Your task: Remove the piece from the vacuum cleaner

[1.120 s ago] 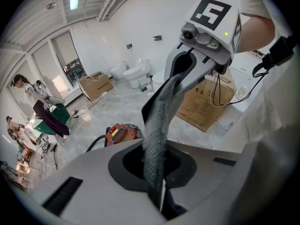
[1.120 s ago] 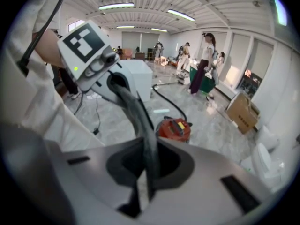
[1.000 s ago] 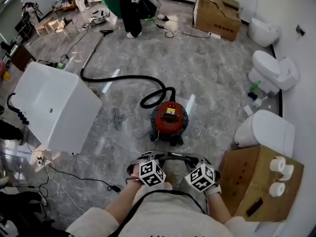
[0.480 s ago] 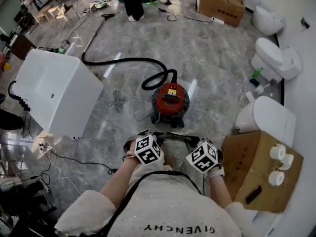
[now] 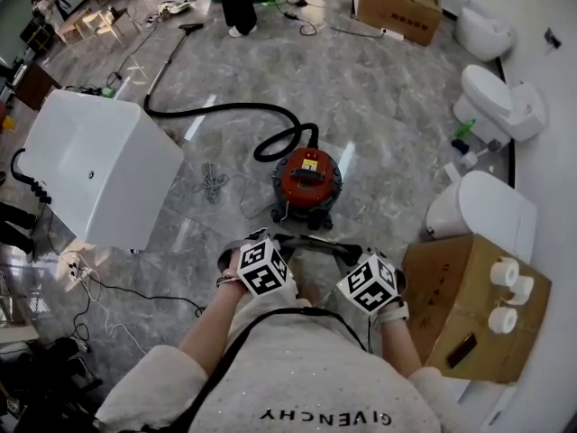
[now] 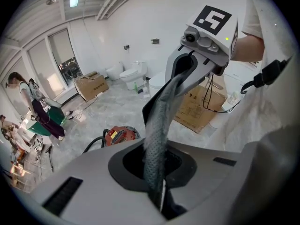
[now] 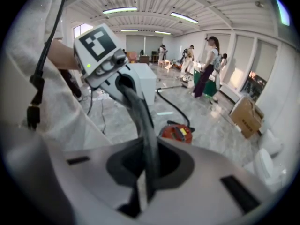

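— Left gripper [image 6: 157, 197] first: what do we see between its jaws?

— We see them closed on one end of the piece [image 6: 157, 125], a long, narrow, dark grey strip with a fine mesh-like texture. It bows up out of the jaws and runs across to the right gripper [image 7: 140, 193], whose jaws are clamped on the other end.

— So where do we place the piece?

— In the air just in front of us, spanning the two grippers in a shallow arc, clear of the floor [image 5: 388, 124]. In the head view it is a thin dark curve, nearer to us than the vacuum cleaner [image 5: 307, 180] and not touching it.

— And the vacuum cleaner itself?

— We see a round red body with a yellow label on top, standing near the middle of the floor. Its black hose [image 5: 216, 108] loops off the far side and trails toward the far left corner.

— Any containers?

— Nearest, by the floor's right edge, we have a cardboard box [image 5: 451, 305], closed. Three white paper rolls [image 5: 504, 272] sit on its top along the right side, and a small dark flat thing [image 5: 462, 351] lies near its front corner. What is inside, we cannot tell.

— Farther off?

— We see a second cardboard box [image 5: 401, 7] by the far edge, its flaps loose; we cannot see into it.
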`<state>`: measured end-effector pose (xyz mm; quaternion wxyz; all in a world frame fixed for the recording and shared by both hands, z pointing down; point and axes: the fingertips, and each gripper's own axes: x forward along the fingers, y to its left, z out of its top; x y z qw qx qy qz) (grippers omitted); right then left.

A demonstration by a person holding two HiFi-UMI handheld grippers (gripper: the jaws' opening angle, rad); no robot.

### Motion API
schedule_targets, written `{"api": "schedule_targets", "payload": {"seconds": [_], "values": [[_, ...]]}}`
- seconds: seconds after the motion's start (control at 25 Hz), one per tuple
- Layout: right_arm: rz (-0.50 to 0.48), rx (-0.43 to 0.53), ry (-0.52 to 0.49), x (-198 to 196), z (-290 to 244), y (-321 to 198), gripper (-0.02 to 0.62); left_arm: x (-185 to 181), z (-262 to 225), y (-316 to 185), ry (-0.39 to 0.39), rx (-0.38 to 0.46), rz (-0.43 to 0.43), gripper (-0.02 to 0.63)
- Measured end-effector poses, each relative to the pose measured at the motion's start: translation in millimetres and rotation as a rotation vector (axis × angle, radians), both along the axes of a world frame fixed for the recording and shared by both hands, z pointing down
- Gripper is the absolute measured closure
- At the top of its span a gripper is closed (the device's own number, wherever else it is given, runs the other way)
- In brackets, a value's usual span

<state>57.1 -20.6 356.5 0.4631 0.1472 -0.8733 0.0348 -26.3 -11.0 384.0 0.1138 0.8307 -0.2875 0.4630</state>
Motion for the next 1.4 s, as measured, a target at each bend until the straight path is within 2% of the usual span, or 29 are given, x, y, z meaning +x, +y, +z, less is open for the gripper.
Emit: {"api": "schedule_targets", "payload": {"seconds": [0.4,1.4], "values": [[-0.016,0.007,0.006,-4,-10,-1,0.566,-3,-10,1,0.03,-0.017,-0.01,0.571],[-0.023,-0.017,0.027,-4,-2,8,0.568,-2,-3,13,0.036,-0.062,0.008,0.571]]}}
